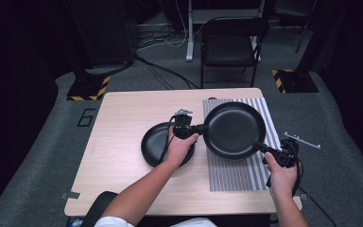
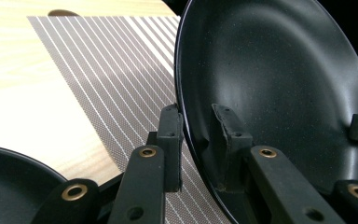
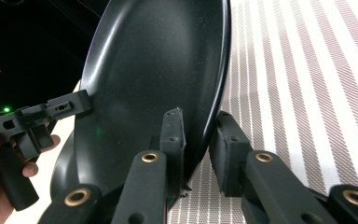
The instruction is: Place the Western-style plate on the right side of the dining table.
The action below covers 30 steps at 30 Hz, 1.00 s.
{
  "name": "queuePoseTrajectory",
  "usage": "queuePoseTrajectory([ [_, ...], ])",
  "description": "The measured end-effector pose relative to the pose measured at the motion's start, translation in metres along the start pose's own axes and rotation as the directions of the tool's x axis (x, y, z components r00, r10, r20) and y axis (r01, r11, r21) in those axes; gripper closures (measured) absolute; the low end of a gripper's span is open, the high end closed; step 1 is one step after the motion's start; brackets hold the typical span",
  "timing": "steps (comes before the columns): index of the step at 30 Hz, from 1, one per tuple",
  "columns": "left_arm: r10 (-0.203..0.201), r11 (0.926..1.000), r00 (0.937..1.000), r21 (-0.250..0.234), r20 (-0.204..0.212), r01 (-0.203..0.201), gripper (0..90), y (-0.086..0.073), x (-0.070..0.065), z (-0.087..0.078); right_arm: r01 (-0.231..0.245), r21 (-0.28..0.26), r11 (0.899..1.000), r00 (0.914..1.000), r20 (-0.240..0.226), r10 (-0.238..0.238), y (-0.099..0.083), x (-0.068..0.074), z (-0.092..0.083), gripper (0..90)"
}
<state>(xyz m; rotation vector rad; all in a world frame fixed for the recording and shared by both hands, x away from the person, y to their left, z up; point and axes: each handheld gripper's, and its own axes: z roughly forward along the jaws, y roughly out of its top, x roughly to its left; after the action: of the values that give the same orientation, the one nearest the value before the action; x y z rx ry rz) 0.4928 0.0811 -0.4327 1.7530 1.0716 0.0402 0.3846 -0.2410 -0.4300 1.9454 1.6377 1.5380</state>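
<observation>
You hold the big pan (image 1: 235,129) over the striped mat (image 1: 227,175) on the bench (image 1: 123,156), right of centre. Your left tool (image 1: 194,128) pinches its rim at nine o'clock; your right tool (image 1: 261,147) pinches the rim at about four o'clock. The smaller pan (image 1: 155,142) sits on the bench under your left hand (image 1: 179,147).

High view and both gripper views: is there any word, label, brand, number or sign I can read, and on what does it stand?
"6": dark outline on the grey floor, left of the table; it reads like a 6, though it could be plain tape marks.
Yellow-and-black hazard stripes, no words: on the two floor plates.
Big pan, small pan and striped mat: no print visible.
</observation>
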Motion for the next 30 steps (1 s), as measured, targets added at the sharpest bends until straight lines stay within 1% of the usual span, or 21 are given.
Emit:
queuePoseTrajectory([
  [6,0.000,0.9999,1.0000,0.013,0.003,0.000,74.3,-0.007,-0.003,0.009,-0.008,0.009,1.000,0.9998,0.017,0.008,-0.006,-0.009,-0.004,75.5],
  [11,-0.004,0.9997,1.0000,0.025,0.008,0.004,74.3,-0.012,-0.004,0.015,-0.020,0.015,1.000,0.9996,0.023,0.020,-0.010,-0.016,-0.006,75.5],
  [13,-0.005,0.9996,0.9999,0.027,0.009,0.005,74.3,-0.013,-0.004,0.018,-0.018,0.016,1.000,0.9996,0.023,0.018,-0.011,-0.019,-0.006,75.5],
  [14,0.001,0.9996,1.0000,0.029,0.010,-0.001,74.4,-0.014,-0.004,0.019,-0.022,0.015,1.000,0.9995,0.024,0.021,-0.011,-0.019,-0.006,75.5],
  [18,-0.014,0.9993,0.9998,0.034,0.011,0.014,74.4,-0.016,-0.003,0.025,-0.028,0.016,0.999,0.9992,0.029,0.027,-0.013,-0.023,-0.006,75.5],
  [20,-0.017,0.9992,0.9998,0.036,0.009,0.017,74.3,-0.017,-0.003,0.027,-0.020,0.015,1.000,0.9992,0.035,0.020,-0.014,-0.025,-0.005,75.5],
  [24,-0.020,0.9989,0.9997,0.043,0.012,0.020,74.2,-0.021,-0.002,0.032,-0.034,0.018,0.999,0.9985,0.043,0.033,-0.014,-0.028,-0.005,75.6],
  [29,-0.031,0.9984,0.9994,0.047,0.014,0.031,74.1,-0.025,-0.001,0.038,-0.032,0.021,0.999,0.9982,0.050,0.031,-0.015,-0.034,-0.003,75.8],
  [30,-0.032,0.9983,0.9994,0.049,0.014,0.031,74.2,-0.025,-0.001,0.038,-0.044,0.028,0.999,0.9978,0.050,0.043,-0.015,-0.035,-0.003,75.8],
])
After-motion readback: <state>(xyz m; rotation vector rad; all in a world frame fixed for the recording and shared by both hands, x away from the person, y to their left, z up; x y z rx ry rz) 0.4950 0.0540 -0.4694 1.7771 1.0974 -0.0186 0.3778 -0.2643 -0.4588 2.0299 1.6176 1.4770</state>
